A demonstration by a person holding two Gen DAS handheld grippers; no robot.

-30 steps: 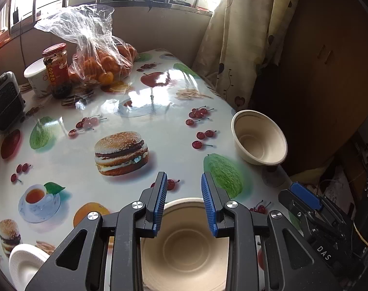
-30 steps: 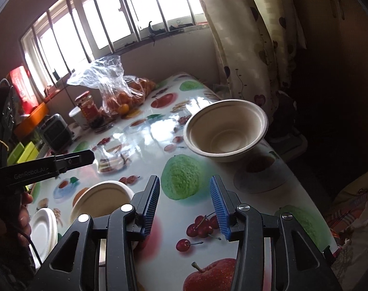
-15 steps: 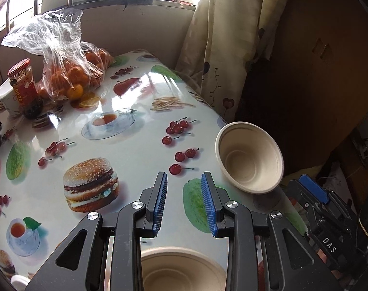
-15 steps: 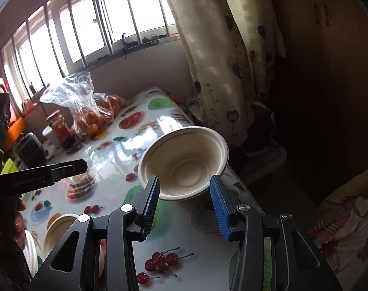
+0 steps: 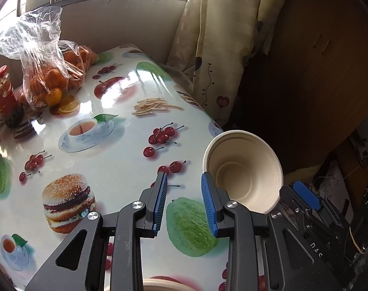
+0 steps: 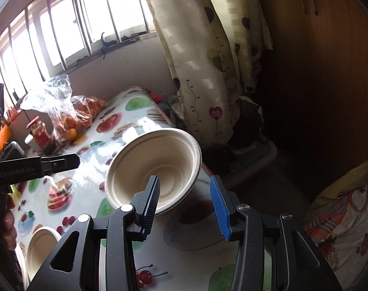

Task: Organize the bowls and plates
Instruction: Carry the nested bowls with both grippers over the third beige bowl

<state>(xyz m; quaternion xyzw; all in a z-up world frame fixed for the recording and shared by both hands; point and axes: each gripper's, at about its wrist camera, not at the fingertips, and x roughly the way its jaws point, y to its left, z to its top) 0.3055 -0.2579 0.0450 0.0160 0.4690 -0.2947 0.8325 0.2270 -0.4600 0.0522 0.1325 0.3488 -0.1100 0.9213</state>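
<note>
Left gripper (image 5: 184, 202): jaws part-spread, empty, over the table (image 5: 116, 167). Bowl (image 5: 243, 171): at 2 o'clock of it, at the table's edge. Right gripper (image 6: 186, 203): jaws part-spread, bracketing the bowl's near rim; contact unclear. Second bowl (image 6: 42, 246): 8 o'clock, on the table.

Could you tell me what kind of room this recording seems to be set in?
Most likely a home dining corner or kitchen: a table with a glossy food-print tablecloth, a clear plastic bag of oranges beside a red-lidded jar, and a cream heart-patterned curtain by a barred window.
</note>
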